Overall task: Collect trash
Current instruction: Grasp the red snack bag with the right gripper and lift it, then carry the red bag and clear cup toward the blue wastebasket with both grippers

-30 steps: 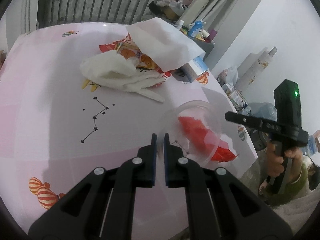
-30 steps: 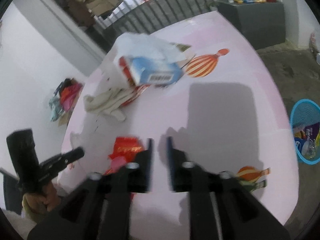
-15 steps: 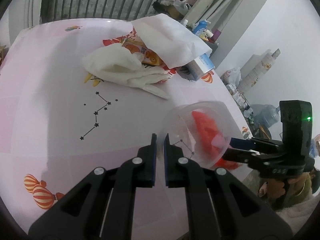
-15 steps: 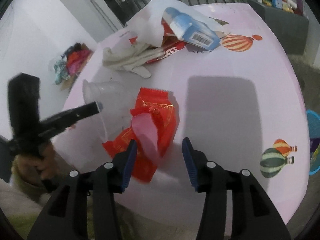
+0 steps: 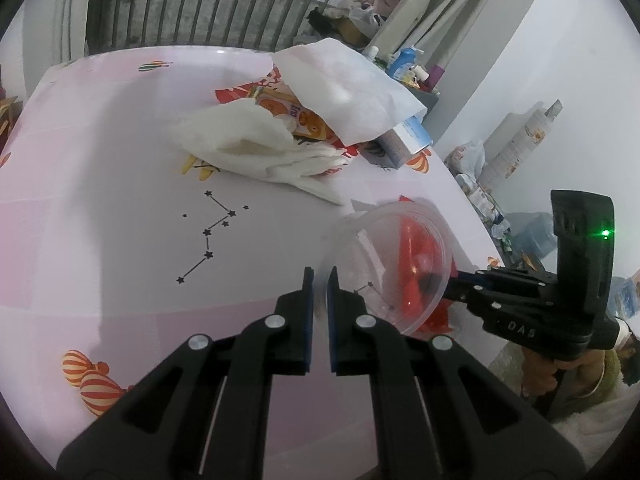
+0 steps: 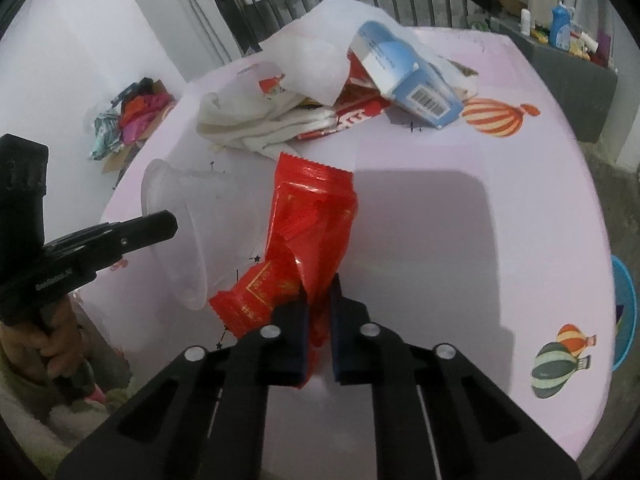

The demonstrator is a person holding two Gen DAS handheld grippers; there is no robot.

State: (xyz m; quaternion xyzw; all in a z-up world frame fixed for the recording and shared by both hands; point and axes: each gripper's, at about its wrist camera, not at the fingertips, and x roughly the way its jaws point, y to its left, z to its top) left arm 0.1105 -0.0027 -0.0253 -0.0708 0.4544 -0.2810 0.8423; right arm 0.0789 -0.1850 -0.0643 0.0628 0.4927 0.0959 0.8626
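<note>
Landmark: the clear plastic cup point(image 6: 188, 236), tipped on its side near the edge of the pink surface point(image 6: 460, 240).
Left claw point(image 5: 320, 280): jaws together, pinched on the cup's thin rim; the cup's mouth opens toward the right claw.
Right claw point(image 6: 319, 300): its jaws have just been closing and now clamp the lower fold of the red wrapper point(image 6: 308, 236), which sits between the pads.
Red wrapper, place: just beside the cup's mouth, touching or overlapping its rim; in the left wrist view it shows red through the cup wall.
Red wrapper, handling: likely very light, thin, crinkly foil; slippery and springy, so it may slide or unfold. A bunched fold is probably the best hold, as taken now.
Cup, handling: likely light and flexible; a hard squeeze could buckle the wall. The rim is the stiffest place to hold.
Pile beyond the cup: white cloth point(image 5: 248, 148), white bag point(image 5: 344, 92), blue box point(image 6: 404, 76) and snack packets point(image 5: 296, 116), well apart from the cup, farther across the surface.
Pile, handling: cloth and bag are probably soft and limp; the box is probably stiff and light, best taken across its narrow sides.
Writing: barcode on the blue box's end; gold characters on the red wrapper, unreadable; "DAS" on the right claw's body in the left wrist view; small print on the left claw's body, too blurred.
Bin: a blue basket point(image 6: 626, 316) on the floor, far from the cup, past the surface's opposite edge.
</note>
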